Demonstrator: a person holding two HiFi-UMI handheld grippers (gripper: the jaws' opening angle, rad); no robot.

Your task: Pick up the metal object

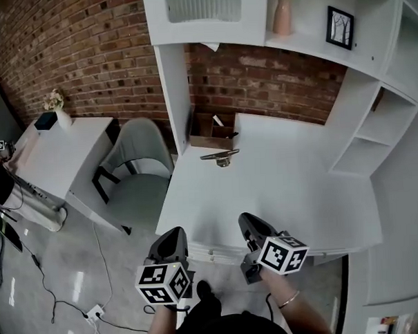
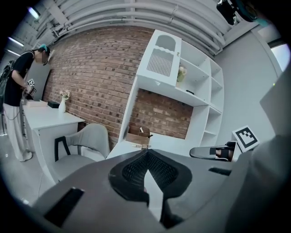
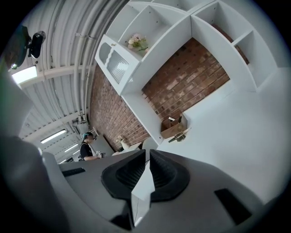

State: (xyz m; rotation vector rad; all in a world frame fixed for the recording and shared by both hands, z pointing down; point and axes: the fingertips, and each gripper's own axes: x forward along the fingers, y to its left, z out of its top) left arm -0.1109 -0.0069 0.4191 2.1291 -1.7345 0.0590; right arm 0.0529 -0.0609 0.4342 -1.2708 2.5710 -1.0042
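Note:
The metal object (image 1: 221, 156), a slim silvery piece on a small round base, lies at the far left of the white desk (image 1: 286, 187), just in front of an open cardboard box (image 1: 211, 131). Both grippers hover at the desk's near edge, well short of it. My left gripper (image 1: 174, 233) is shut and holds nothing. My right gripper (image 1: 247, 220) is also shut and empty. In the left gripper view the metal object (image 2: 141, 146) shows small beyond the closed left gripper (image 2: 146, 154). The right gripper view, tilted, shows the metal object (image 3: 180, 135) far beyond the closed right gripper (image 3: 148, 154).
A grey chair (image 1: 136, 166) stands left of the desk, and a second white table (image 1: 56, 156) with a vase is further left. White shelving (image 1: 373, 121) rises behind and to the right. Cables (image 1: 55, 287) lie on the floor. A person (image 2: 18, 91) stands far left.

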